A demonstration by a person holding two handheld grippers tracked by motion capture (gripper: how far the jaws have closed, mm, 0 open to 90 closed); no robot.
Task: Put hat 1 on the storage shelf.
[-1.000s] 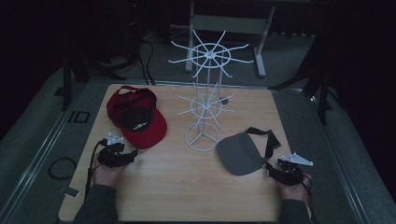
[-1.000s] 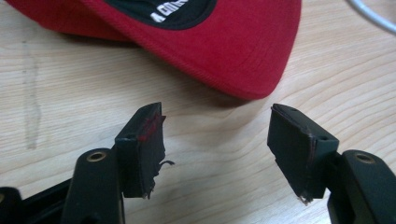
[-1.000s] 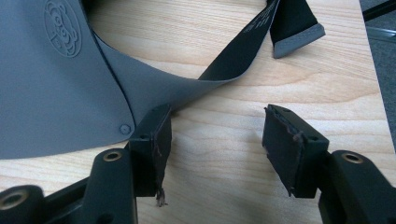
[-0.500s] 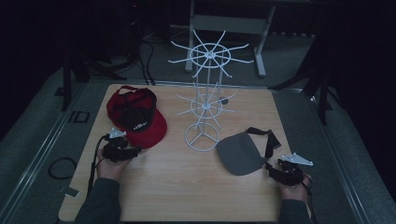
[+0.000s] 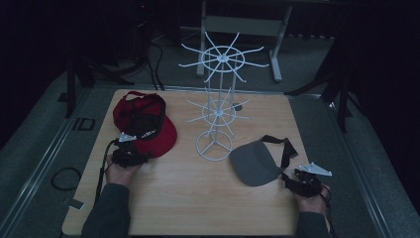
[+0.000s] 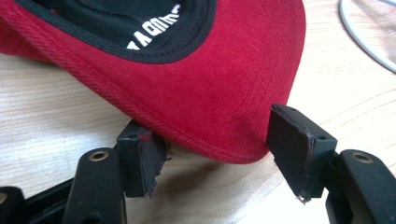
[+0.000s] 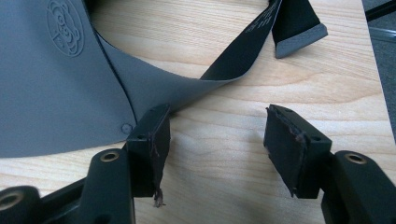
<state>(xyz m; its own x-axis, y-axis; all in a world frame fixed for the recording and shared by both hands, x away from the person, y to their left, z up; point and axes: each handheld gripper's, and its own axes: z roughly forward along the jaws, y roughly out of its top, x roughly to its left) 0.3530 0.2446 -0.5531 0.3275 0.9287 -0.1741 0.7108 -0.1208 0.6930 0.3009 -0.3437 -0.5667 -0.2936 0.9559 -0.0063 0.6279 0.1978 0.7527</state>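
A red cap (image 5: pixel 143 124) with a black lining lies upside down at the table's left. My left gripper (image 5: pixel 132 154) is at its brim, open, and the brim's edge (image 6: pixel 210 107) lies between the jaws. A grey visor (image 5: pixel 256 161) with a black strap (image 5: pixel 286 148) lies at the right. My right gripper (image 5: pixel 293 181) is open beside the visor's corner (image 7: pixel 60 88); bare wood lies between its jaws, the left jaw next to the visor's edge. A white wire rack (image 5: pixel 218 99) stands between the two hats.
The rack's round base (image 5: pixel 214 146) sits mid-table, also seen as a white curve (image 6: pixel 369 32) in the left gripper view. Dark floor, cables (image 5: pixel 64 178) and a metal frame (image 5: pixel 242 25) surround the wooden table (image 5: pixel 198 198).
My left gripper has moved forward to the red cap's brim. The right gripper has stayed by the visor.
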